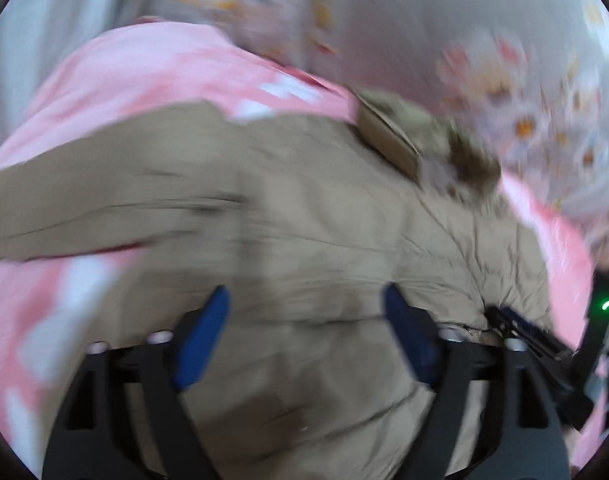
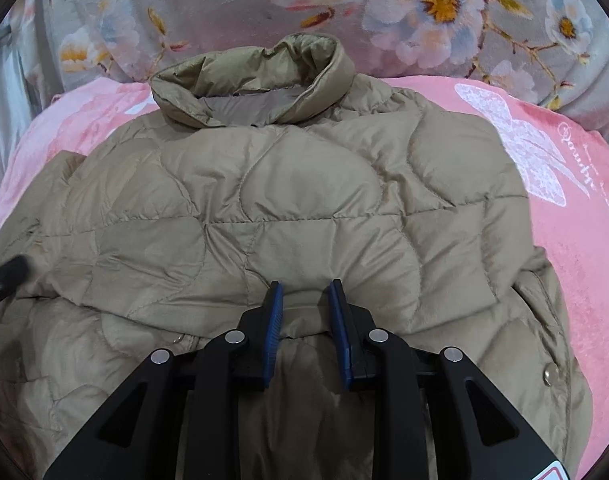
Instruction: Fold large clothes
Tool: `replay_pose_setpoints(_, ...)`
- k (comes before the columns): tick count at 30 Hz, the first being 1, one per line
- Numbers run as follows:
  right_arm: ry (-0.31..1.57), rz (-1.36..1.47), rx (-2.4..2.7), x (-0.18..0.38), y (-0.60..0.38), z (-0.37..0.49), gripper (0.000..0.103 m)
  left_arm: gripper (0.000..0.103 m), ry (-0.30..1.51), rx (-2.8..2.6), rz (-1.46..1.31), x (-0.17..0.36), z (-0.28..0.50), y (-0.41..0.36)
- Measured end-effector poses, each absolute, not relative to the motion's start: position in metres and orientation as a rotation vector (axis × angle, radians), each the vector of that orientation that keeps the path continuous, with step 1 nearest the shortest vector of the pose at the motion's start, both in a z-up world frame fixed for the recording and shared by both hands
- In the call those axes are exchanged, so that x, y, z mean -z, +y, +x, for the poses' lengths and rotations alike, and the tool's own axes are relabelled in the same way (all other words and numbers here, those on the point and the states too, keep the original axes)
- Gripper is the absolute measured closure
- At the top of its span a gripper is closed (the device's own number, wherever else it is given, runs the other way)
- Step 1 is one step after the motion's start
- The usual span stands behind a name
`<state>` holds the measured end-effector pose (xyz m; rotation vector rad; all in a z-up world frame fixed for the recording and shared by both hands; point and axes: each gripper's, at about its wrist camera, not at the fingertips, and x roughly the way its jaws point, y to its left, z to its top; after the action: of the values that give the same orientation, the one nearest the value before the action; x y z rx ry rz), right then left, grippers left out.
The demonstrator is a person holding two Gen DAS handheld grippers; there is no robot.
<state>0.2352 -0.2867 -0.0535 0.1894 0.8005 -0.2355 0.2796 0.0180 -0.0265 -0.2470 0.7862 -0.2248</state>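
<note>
The tan quilted jacket (image 2: 288,200) lay spread on the pink blanket (image 2: 576,216) over the bed, collar (image 2: 248,92) up at twelve o'clock, floral cushions (image 2: 424,4) behind it. The left tongs (image 1: 304,336) stood released, jaws wide and nothing between them, hanging over the jacket's body in a badly smeared view. The right tongs (image 2: 304,320) stood narrowly parted over a ridge of fabric at the folded edge near six o'clock; whether the pads actually pinched that ridge, I could not tell.

The risk from here, as I judged it: this puffy, slippery shell wanted to spring back. With the left side let go, a flap just laid over could creep open or slide off toward nine o'clock. If the right tongs lifted with only a thin pinch, the quilting could slip free mid-fold and leave a lopsided bundle. A snap button (image 2: 550,372) sat at four o'clock of the right tongs, and a jaw catching there could drag the layer underneath.

The jacket filled everything ahead of both tongs, its bulk running from six toward twelve o'clock
</note>
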Motion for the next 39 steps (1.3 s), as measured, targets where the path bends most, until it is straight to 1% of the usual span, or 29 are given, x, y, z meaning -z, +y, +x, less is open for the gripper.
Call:
replay_pose_setpoints(1,0.786,0.211,0.229,0.049,-0.286,0.225,0.071,0.008,0.757,0.186,-0.274,0.019,0.273,0.046)
replay_pose_setpoints(2,0.769,0.233,0.216,0.044,-0.283,0.211,0.069,0.008,0.729,0.127,-0.295,0.012,0.268,0.079)
replay_pose_setpoints(4,0.756,0.240,0.196,0.037,-0.276,0.185,0.060,0.008,0.736,-0.009,-0.318,0.010,0.267,0.144)
replay_pose_setpoints(7,0.753,0.235,0.174,0.034,-0.264,0.150,0.052,0.008,0.791,-0.215,-0.432,0.028,0.272,0.249)
replay_pose_setpoints(10,0.766,0.240,0.156,0.037,-0.251,0.123,0.051,0.009,0.816,-0.331,-0.620,0.050,0.270,0.330)
replay_pose_setpoints(12,0.782,0.243,0.162,0.040,-0.242,0.112,0.049,0.012,0.806,-0.356,-0.715,0.061,0.270,0.360)
replay_pose_setpoints(13,0.795,0.246,0.164,0.042,-0.240,0.109,0.047,0.017,0.800,-0.355,-0.751,0.066,0.271,0.371)
replay_pose_setpoints(15,0.820,0.265,0.159,0.046,-0.235,0.101,0.047,0.032,0.800,-0.318,-0.782,0.072,0.277,0.377)
replay_pose_setpoints(16,0.822,0.269,0.162,0.047,-0.233,0.098,0.047,0.045,0.804,-0.296,-0.781,0.073,0.280,0.376)
replay_pose_setpoints(17,0.824,0.266,0.170,0.048,-0.230,0.094,0.047,0.063,0.813,-0.278,-0.778,0.071,0.285,0.375)
replay_pose_setpoints(18,0.824,0.261,0.173,0.048,-0.229,0.092,0.047,0.072,0.821,-0.266,-0.766,0.069,0.291,0.370)
replay_pose_setpoints(20,0.816,0.254,0.178,0.047,-0.227,0.085,0.047,0.096,0.807,-0.276,-0.694,0.053,0.297,0.352)
replay_pose_setpoints(25,0.798,0.282,0.180,0.041,-0.229,0.075,0.047,0.099,0.663,-0.199,-0.469,-0.021,0.303,0.288)
replay_pose_setpoints(28,0.784,0.298,0.180,0.037,-0.232,0.071,0.047,0.099,0.588,-0.078,-0.365,-0.073,0.307,0.226)
replay_pose_setpoints(32,0.774,0.308,0.189,0.036,-0.238,0.065,0.047,0.099,0.531,0.094,-0.259,-0.122,0.307,0.136)
replay_pose_setpoints(35,0.769,0.294,0.214,0.038,-0.244,0.058,0.047,0.099,0.520,0.240,-0.191,-0.142,0.297,0.060)
replay_pose_setpoints(37,0.768,0.298,0.225,0.040,-0.252,0.052,0.047,0.099,0.532,0.319,-0.150,-0.143,0.290,0.013)
replay_pose_setpoints(39,0.768,0.312,0.241,0.042,-0.262,0.046,0.047,0.099,0.562,0.397,-0.107,-0.132,0.280,-0.038)
